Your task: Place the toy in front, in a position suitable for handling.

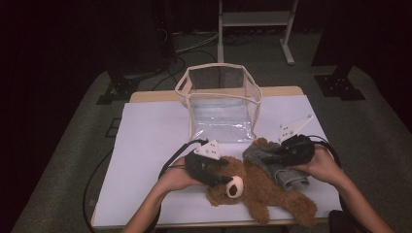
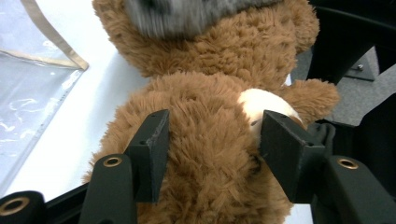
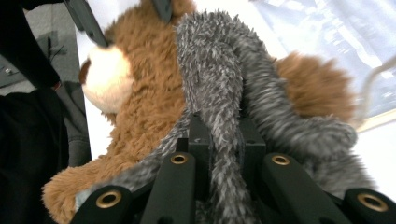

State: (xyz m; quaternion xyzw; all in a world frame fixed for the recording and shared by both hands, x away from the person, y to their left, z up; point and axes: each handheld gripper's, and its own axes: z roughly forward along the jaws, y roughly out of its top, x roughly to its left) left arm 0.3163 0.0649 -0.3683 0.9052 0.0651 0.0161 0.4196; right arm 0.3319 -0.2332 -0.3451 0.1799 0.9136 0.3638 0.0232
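Both forearms come in over the table's near edge and angle toward each other. The left hand [image 1: 176, 178], near the middle of that edge, holds the left gripper [image 1: 224, 179] low and pointing across toward the right side, its jaws half apart and pressed into brown fur on both sides. The right hand [image 1: 324, 165], nearer the right edge, holds the right gripper [image 1: 270, 158] pointing left, its jaws pinched tight on grey fabric.
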